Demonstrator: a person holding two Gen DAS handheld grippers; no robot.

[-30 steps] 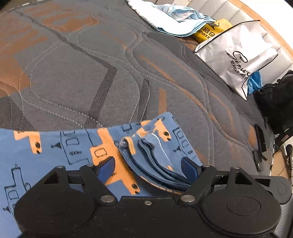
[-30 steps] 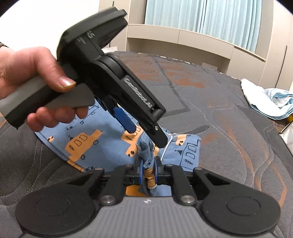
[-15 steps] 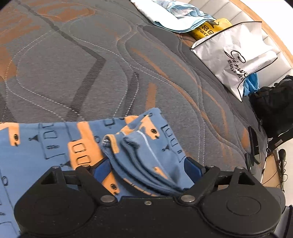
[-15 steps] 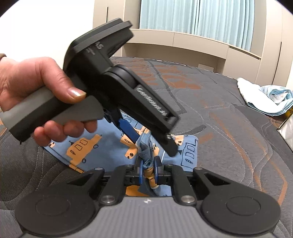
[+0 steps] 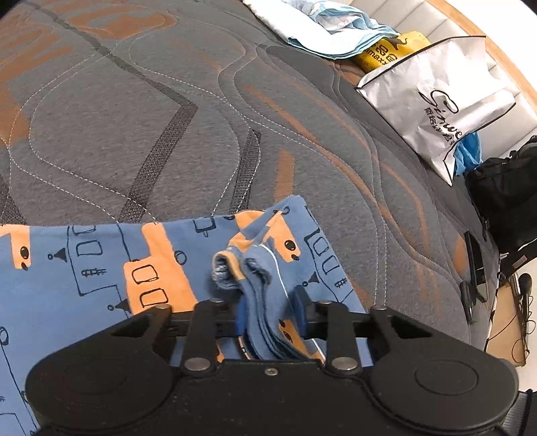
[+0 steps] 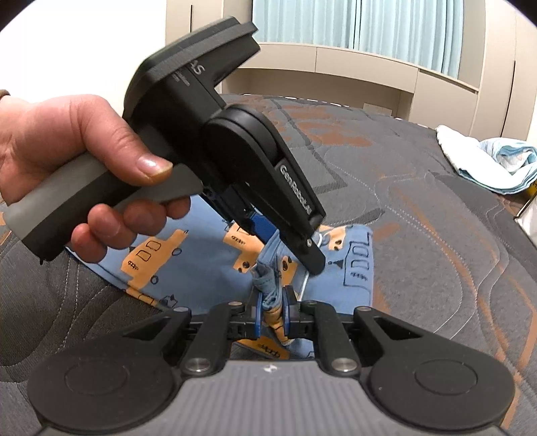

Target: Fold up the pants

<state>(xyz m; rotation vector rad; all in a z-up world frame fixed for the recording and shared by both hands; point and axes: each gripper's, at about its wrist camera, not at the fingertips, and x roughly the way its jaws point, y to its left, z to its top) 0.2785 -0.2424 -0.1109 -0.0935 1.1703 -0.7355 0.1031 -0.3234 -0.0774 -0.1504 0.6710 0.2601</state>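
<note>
Blue pants (image 5: 100,268) with an orange truck print lie on the grey quilted mattress (image 5: 134,117). One bunched edge of them (image 5: 255,275) is lifted off the flat cloth. My left gripper (image 5: 270,312) is shut on that bunched edge, its blue pads pressing the layers from both sides. My right gripper (image 6: 272,312) is shut on the same bunched edge (image 6: 268,285) of the pants (image 6: 188,248), just below the left gripper's fingers (image 6: 312,261), which show in the right wrist view with the hand (image 6: 67,151) that holds it.
A pale blue and white cloth pile (image 5: 322,26), a yellow package (image 5: 389,50) and a white paper bag (image 5: 453,97) lie along the mattress's far right edge. A black bag (image 5: 506,187) sits beyond them. The cloth pile (image 6: 486,161) shows at right; cabinets and curtains (image 6: 369,30) stand behind.
My left gripper has closed from wide open onto the bunched edge of the pants. My right gripper has kept its hold on that edge.
</note>
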